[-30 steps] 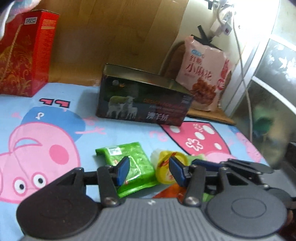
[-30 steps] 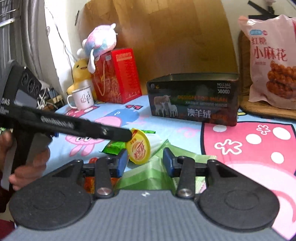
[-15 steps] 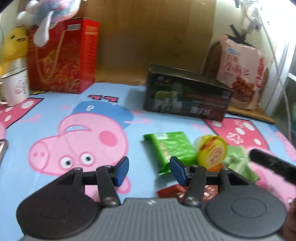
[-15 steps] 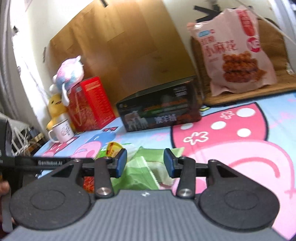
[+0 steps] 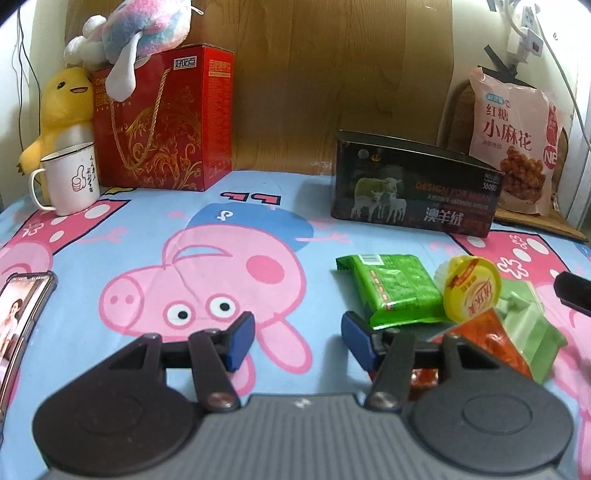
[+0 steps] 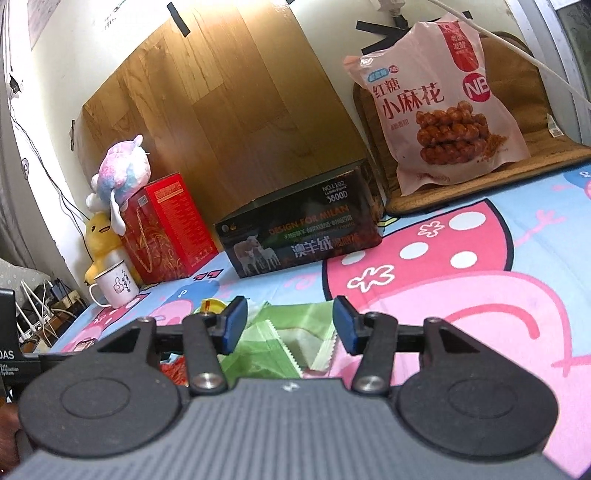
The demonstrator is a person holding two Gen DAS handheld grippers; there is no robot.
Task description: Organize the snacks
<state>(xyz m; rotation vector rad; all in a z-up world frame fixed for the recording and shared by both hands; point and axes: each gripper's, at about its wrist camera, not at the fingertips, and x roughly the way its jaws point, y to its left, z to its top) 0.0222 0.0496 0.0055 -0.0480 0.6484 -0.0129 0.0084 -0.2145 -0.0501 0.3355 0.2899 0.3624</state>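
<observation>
Snacks (image 5: pixel 399 291) before "DESIGN FOR MILAN" tin (image 6: pixel 299 236), 小麻花 bag (image 6: pixel 432 107)

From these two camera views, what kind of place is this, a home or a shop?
Probably a home, likely a bedroom. The surface is a cartoon pig sheet, plush toys sit beside a mug at the back, and a phone lies at the left edge.

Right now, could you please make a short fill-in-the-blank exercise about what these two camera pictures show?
1. The pastel plush toy lies on top of the ____ gift box.
2. The white mug stands in front of the yellow ____ toy.
3. Both the left gripper and the right gripper are ____.
4. The black tin box has a picture of ____.

Missing words: red; duck; open; sheep
</observation>
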